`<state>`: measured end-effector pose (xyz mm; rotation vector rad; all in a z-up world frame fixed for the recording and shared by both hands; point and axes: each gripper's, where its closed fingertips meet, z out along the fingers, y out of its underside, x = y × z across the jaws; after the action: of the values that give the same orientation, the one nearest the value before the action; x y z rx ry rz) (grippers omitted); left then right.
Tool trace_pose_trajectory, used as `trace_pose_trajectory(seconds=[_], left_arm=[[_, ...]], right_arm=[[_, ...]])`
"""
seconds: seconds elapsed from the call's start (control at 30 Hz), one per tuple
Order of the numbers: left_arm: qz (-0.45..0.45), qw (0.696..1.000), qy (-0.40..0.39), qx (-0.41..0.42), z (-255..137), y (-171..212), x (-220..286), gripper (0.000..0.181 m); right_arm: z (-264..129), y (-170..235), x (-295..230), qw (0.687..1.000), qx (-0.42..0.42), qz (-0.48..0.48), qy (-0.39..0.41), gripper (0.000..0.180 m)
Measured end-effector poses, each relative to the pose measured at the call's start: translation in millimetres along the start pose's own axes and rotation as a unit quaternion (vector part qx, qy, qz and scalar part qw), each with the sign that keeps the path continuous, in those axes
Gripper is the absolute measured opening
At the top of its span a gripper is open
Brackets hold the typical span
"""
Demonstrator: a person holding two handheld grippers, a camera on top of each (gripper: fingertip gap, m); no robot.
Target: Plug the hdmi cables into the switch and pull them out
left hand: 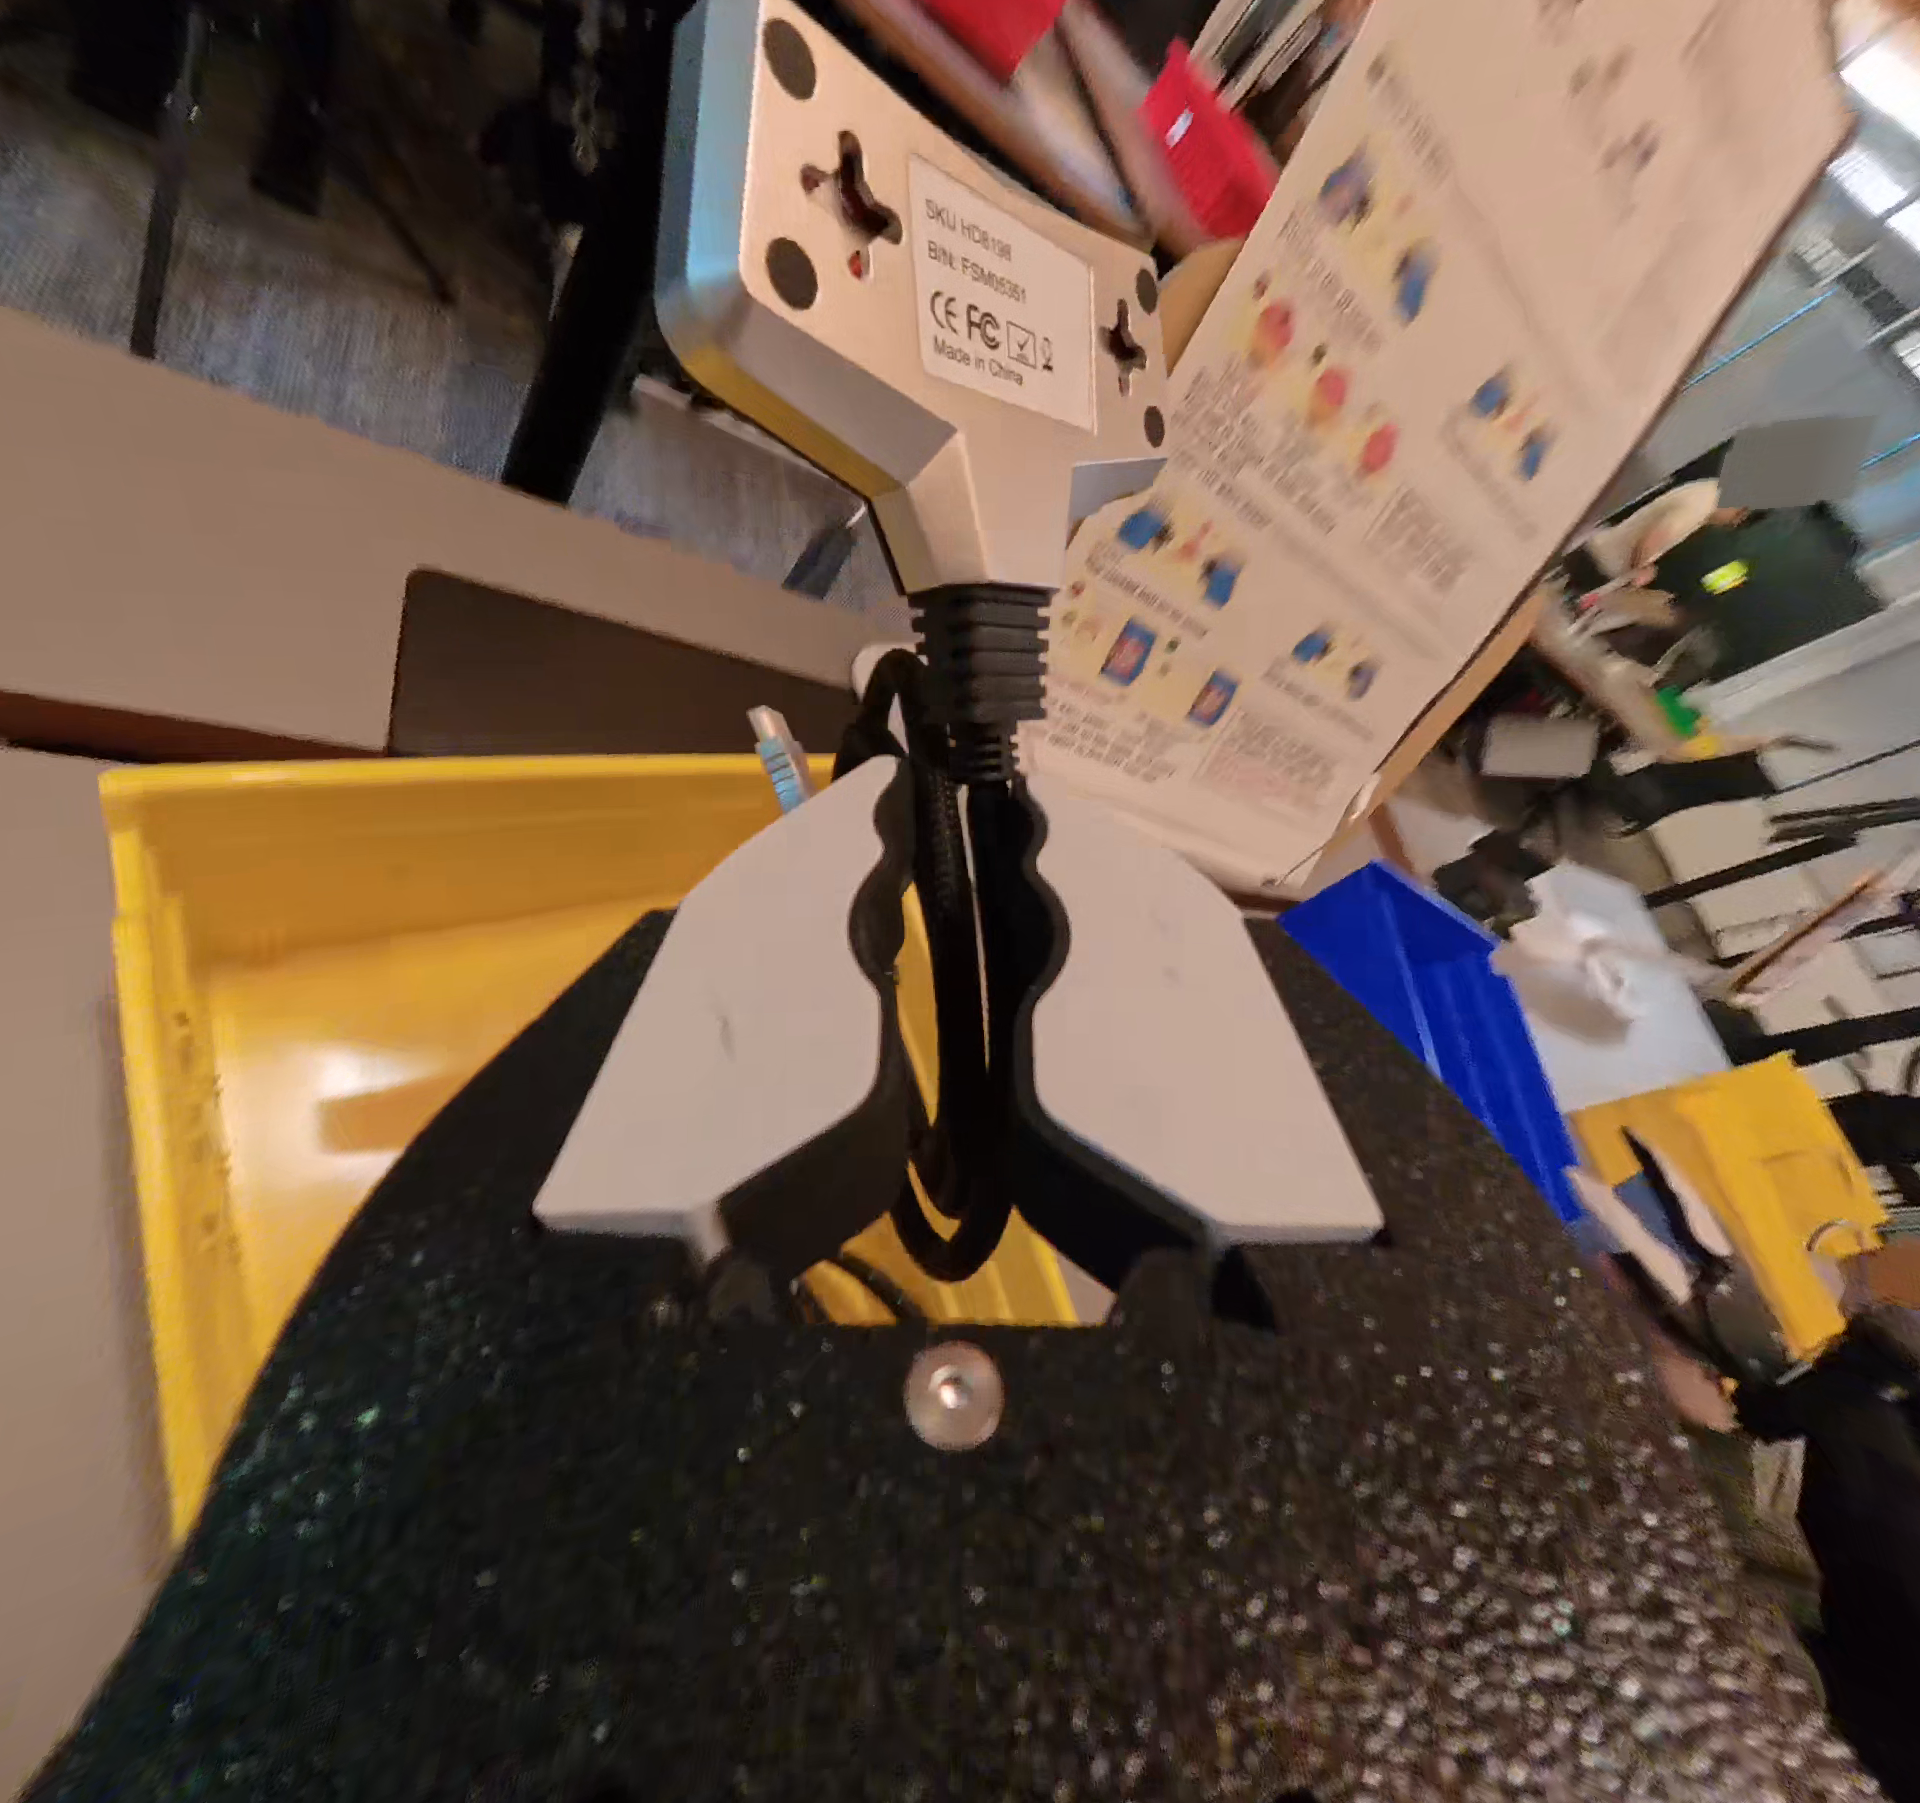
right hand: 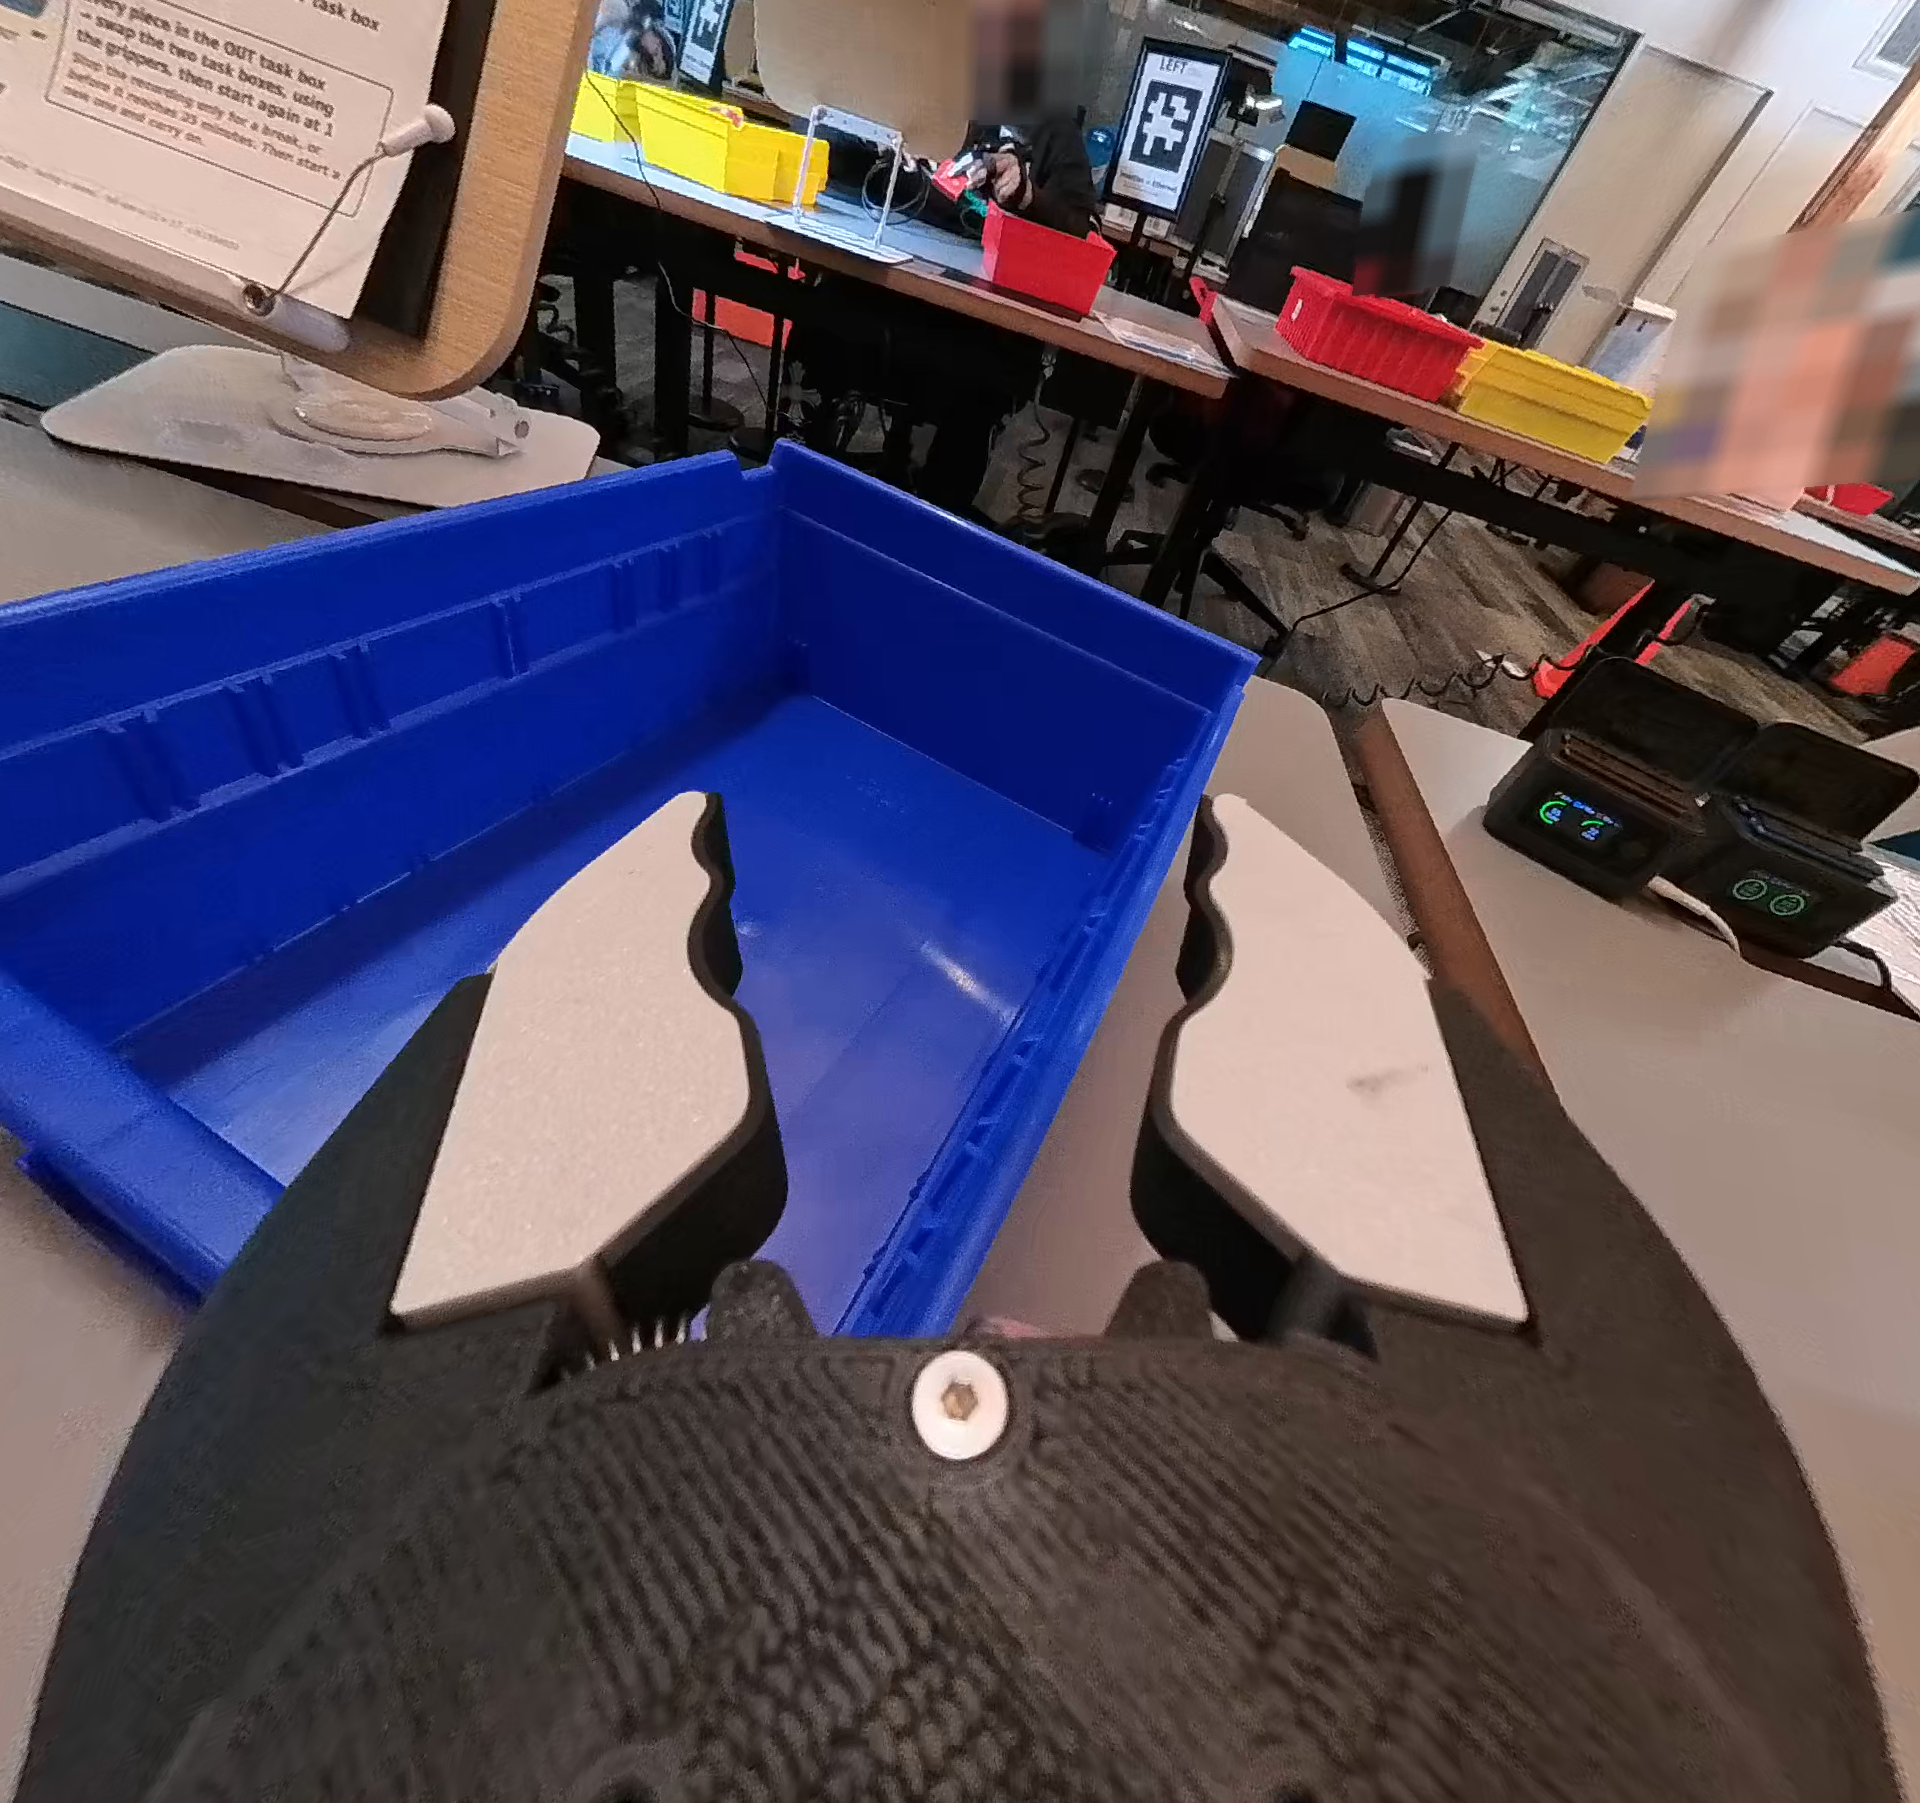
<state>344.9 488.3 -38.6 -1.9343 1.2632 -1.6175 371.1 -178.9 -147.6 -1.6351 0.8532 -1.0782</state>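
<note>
In the left wrist view my left gripper [left hand: 961,797] is shut on the black braided cable [left hand: 940,974] of a silver HDMI switch [left hand: 894,299]. The switch is held up in the air above a yellow bin [left hand: 416,922], underside toward the camera, with a white label and black rubber feet. A black ribbed strain relief [left hand: 982,673] joins switch and cable just past my fingertips. A silver plug end [left hand: 779,756] shows behind the left finger. In the right wrist view my right gripper [right hand: 956,808] is open and empty over a blue bin [right hand: 520,673].
The blue bin is empty and also shows in the left wrist view [left hand: 1455,1015]. An instruction sheet on a wooden stand [right hand: 312,91] is behind it. Black chargers [right hand: 1683,839] sit at the right. Other tables hold red and yellow bins [right hand: 1455,351]; a person sits there.
</note>
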Motion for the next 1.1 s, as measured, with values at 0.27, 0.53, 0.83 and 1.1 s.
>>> trace_pose_trajectory(seconds=[0.27,0.53,0.83,1.1], left_arm=[[-0.161,0.946,0.208,0.188,-21.9,-25.5,26.1,0.016],[-0.123,0.930,0.269,0.220,-27.2,-35.4,65.1,0.016],[0.344,0.896,0.269,0.083,-40.6,45.4,188.7,0.016],[0.500,0.832,0.236,0.039,-26.0,167.9,228.5,0.015]], right_arm=[[0.6,0.7,0.5,1.000,-0.001,-0.004,0.002,0.084],[1.4,1.7,1.6,1.000,-0.001,0.000,0.005,0.083],[-13.8,-46.3,-12.1,0.998,0.026,-0.057,-0.001,0.092],[-65.5,-140.2,-197.9,0.936,0.137,-0.033,-0.323,0.082]])
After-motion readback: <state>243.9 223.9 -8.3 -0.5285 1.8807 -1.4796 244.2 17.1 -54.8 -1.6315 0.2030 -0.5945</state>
